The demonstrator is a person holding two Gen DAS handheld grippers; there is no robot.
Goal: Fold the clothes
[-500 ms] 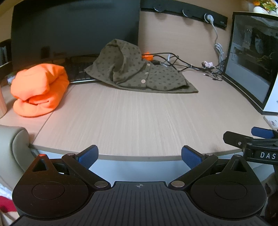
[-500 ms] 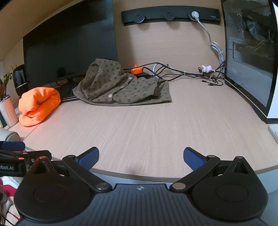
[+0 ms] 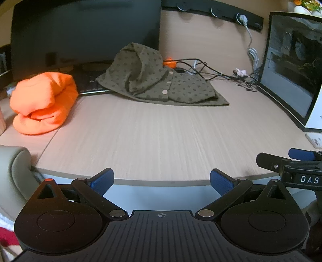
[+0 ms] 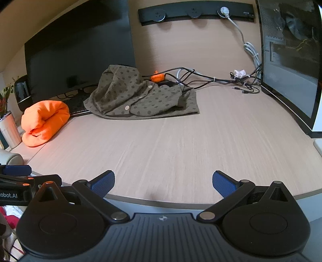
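Observation:
An olive dotted button-up garment [image 3: 159, 82] [image 4: 140, 96] lies crumpled at the back of the wooden desk [image 3: 161, 137] [image 4: 181, 145], partly over a keyboard. A rolled orange garment [image 3: 43, 100] [image 4: 45, 122] sits at the desk's left. My left gripper [image 3: 162, 180] hangs open at the desk's near edge, nothing between its blue pads. My right gripper [image 4: 163, 182] is open too, empty, just over the front edge. Each gripper shows at the other view's side: the right gripper [image 3: 291, 161] and the left gripper [image 4: 18, 175].
A dark monitor [image 3: 84, 34] stands behind the clothes. A computer case [image 3: 291, 66] blocks the right side. Cables [image 4: 211, 80] trail along the back wall from a power strip [image 4: 195, 12]. A tumbler [image 4: 9, 131] and a chair back [image 3: 18, 171] are at the left.
Both grippers have crept slightly forward toward the desk; their jaws stay wide. The clothes have not moved.

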